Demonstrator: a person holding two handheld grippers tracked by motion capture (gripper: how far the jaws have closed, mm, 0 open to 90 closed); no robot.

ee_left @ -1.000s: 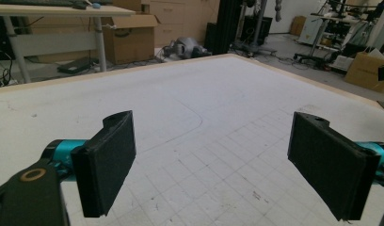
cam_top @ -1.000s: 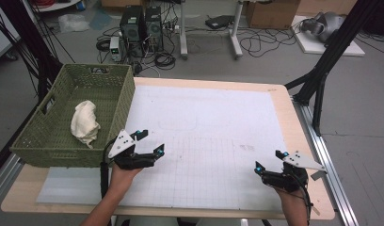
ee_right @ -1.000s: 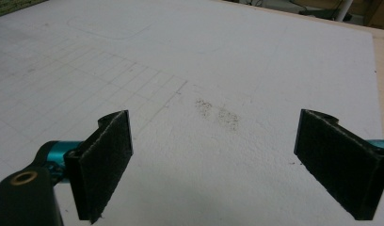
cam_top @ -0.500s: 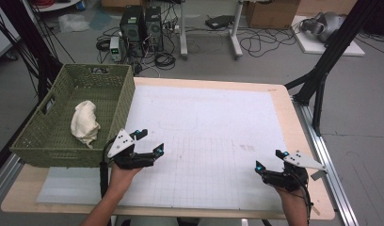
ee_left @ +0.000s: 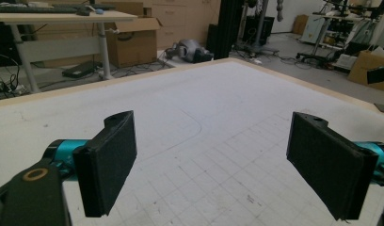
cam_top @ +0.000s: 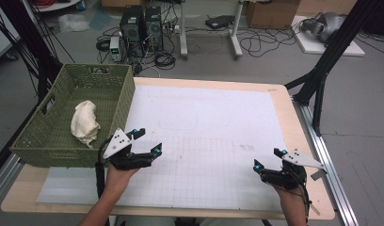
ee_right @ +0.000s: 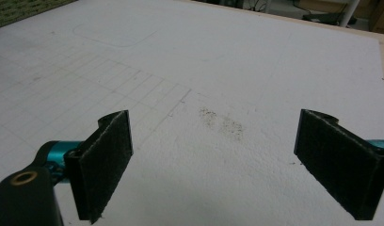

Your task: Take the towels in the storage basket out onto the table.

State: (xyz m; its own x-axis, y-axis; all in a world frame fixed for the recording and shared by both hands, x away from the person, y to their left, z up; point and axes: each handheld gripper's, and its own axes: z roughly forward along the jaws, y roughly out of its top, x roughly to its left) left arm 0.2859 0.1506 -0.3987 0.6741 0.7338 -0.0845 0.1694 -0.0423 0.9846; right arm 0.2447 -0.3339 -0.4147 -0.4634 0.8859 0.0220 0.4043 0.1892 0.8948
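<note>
At the desk's near edge I hold my left hand-held gripper [cam_top: 144,143] toward the near-left corner and my right hand-held gripper [cam_top: 269,158] toward the near-right corner, well apart from each other. Both have their jaws spread wide and grip nothing; each hovers over the white gridded mat [cam_top: 209,136] that covers most of the desk [cam_top: 293,117]. Just beside my left hand-held gripper, along the desk's left edge, sits the green woven basket [cam_top: 117,101], and in it lies a crumpled cream cloth [cam_top: 84,121], resting toward the basket's near end. Between my two hand-held grippers and on toward the far edge the mat lies bare, marked with faint grid lines and a small grey smudge [ee_right: 220,121] ahead of my right jaws
</note>
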